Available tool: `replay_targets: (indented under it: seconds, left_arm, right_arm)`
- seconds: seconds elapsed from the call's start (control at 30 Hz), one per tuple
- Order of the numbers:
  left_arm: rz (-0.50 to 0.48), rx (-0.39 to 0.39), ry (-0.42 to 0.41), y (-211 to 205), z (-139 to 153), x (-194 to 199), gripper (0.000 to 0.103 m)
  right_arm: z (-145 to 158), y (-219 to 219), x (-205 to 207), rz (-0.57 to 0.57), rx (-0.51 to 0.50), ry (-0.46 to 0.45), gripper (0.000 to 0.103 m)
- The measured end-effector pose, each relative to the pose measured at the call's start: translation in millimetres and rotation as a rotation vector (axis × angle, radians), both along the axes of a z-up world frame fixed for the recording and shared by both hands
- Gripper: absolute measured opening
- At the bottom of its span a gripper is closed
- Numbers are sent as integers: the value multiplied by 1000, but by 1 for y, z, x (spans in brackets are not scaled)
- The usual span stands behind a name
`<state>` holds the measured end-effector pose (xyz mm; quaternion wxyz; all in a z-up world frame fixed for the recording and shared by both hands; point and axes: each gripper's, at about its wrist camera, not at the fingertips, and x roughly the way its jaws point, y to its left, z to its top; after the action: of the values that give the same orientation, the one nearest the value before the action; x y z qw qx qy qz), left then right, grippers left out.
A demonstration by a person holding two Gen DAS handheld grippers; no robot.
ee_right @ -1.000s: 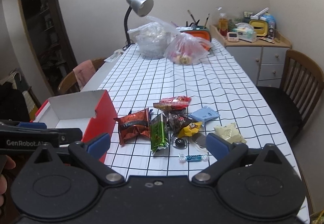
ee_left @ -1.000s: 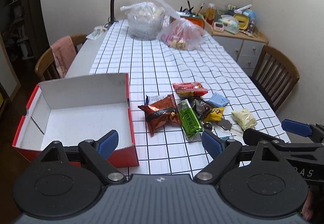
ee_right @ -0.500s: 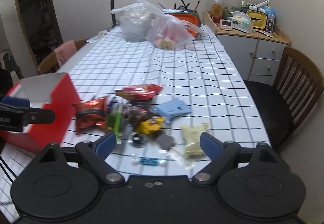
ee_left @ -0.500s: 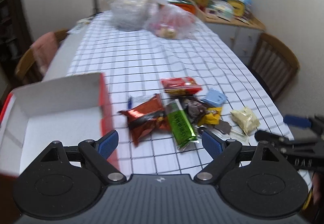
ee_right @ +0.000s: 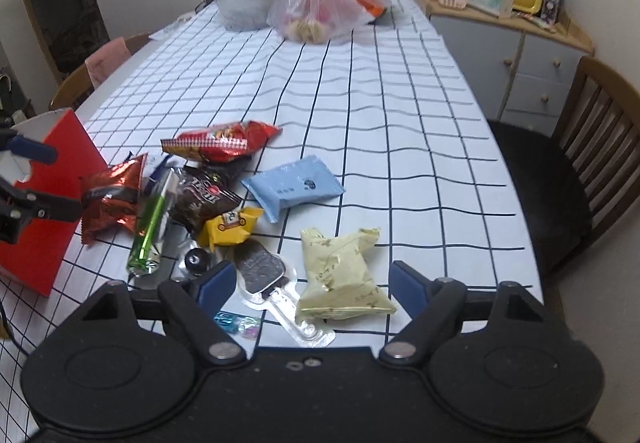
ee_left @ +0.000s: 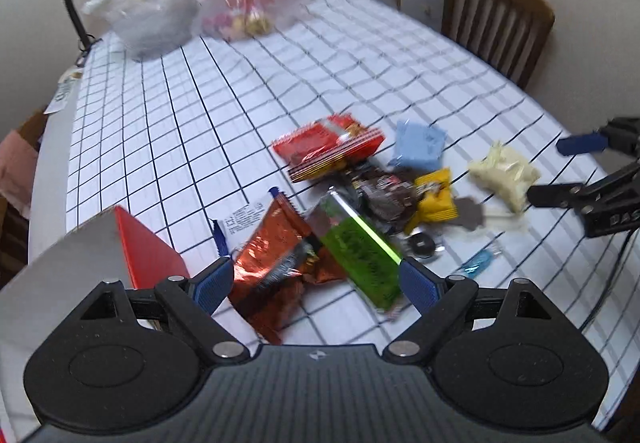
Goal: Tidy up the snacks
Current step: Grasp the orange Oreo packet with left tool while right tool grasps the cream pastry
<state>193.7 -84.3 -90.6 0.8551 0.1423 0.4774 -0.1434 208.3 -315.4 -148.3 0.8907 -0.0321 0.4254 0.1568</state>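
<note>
As both tongs dropped toward the snacks [ee_left: 360,211], the right tongs [ee_right: 312,283] narrowed, the left tongs [ee_left: 316,283] stayed wide, both empty; cream packet [ee_right: 340,275] at twelve o'clock likely goes first.

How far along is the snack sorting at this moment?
Done: nothing visible; every wrapper lies loose on the checked tablecloth beside the red cardboard box.
In hand: nothing. The left gripper stands open over the copper foil packet and green wrapped bar. The right gripper, its jaws just closing a little, frames the pale yellow packet without pressing it.
Left: all the snacks, including the light blue packet.
</note>
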Motion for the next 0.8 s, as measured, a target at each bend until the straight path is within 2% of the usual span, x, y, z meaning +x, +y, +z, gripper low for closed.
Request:
replay_targets:
  seconds: [0.13,0.33,0.53,0.7,0.8]
  left_arm:
    - [-71,32,70,3,-11,25,90]
    - [-128,158,146,-2,-41,45,90]
    - [-125,261,203,-4,-68,60,90]
    - [-87,282,233,1,-84,69,90]
    - [-76,270,225,2,-82,70,83]
  right_arm:
    - [-8,-3,13,16,-13,28,83]
    - [-18,-7,27,19,-16,64,82]
    - [-29,-1,36,17,-32,89,78]
    - [-35,1,39,5,-58,90,72]
    - [-36,0,40,-5,-59,93,61]
